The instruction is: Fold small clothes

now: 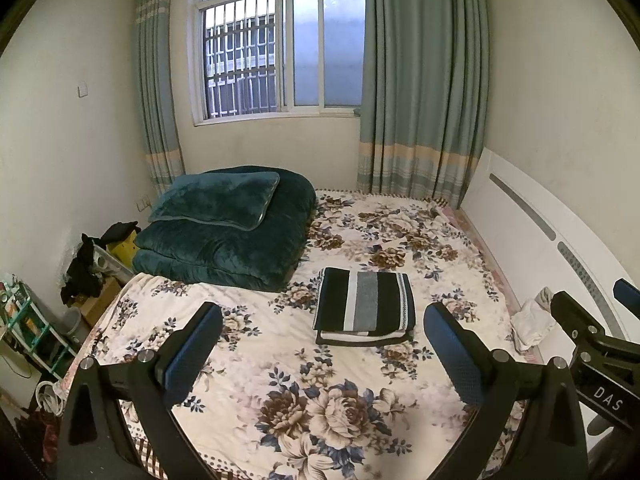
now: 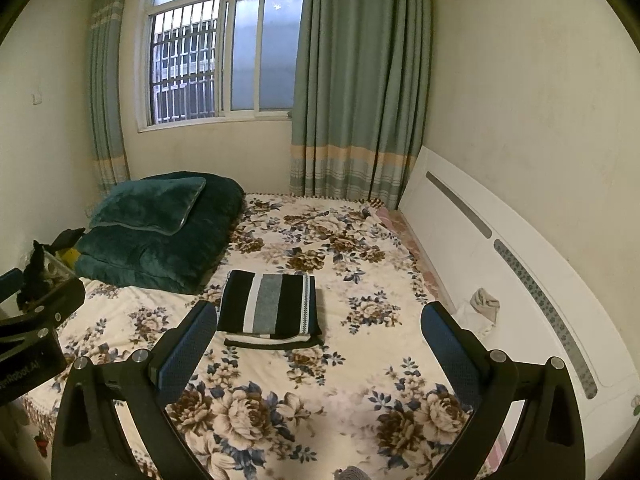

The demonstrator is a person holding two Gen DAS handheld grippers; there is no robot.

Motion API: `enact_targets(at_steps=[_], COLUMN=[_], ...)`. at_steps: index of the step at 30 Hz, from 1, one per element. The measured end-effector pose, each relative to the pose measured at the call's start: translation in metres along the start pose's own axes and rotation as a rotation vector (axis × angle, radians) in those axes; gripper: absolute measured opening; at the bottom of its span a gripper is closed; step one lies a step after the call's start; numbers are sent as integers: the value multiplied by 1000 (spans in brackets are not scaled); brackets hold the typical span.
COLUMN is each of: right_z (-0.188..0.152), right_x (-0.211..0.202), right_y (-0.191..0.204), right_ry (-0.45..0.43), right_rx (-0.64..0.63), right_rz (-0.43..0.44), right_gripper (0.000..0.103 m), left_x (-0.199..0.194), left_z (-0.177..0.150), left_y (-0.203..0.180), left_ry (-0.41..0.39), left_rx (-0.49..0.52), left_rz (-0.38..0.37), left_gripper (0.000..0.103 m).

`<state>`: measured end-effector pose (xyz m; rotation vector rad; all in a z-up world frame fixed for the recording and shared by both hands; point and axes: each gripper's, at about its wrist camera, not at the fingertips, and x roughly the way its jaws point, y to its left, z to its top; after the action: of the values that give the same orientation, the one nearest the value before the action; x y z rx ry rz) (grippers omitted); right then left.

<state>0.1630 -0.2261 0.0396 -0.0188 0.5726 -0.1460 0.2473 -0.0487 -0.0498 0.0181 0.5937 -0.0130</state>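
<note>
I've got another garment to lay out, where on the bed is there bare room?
Bare floral sheet lies nearer than the folded striped garment, and between it and the headboard. Crowded: green quilt far left, crumpled cloth by the headboard.

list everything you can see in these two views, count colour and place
striped folded garment: 1, black, white and grey, middle of the bed
floral bedspread: 1, cream with brown and blue flowers, covering the bed
folded quilt: 1, dark teal, far left of the bed
pillow: 1, dark teal, on top of the quilt
crumpled cloth: 1, whitish, right edge of the bed by the headboard
headboard: 1, white with grey strips, along the right wall
curtains: 2, grey-green with pale bands, either side of the window
window: 1, white frame, bars outside, far wall
clutter and shelf: count unclear, mixed colours, floor left of the bed
left gripper: 1, black with blue pads, jaws open, above the bed
right gripper: 1, same, jaws open
</note>
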Motion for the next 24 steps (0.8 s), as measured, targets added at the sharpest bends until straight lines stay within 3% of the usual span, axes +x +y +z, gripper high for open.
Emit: enact_targets(at_steps=[24], right_z=[1], right_x=[3], right_y=[6], right_ry=[-6], right_rx=[4], right_rz=[5], right_gripper=[103], left_x=[-2], left_z=[-1], left_y=[2], left_ry=[-5], left_rx=[-2], left_rz=[9], left_gripper=[103])
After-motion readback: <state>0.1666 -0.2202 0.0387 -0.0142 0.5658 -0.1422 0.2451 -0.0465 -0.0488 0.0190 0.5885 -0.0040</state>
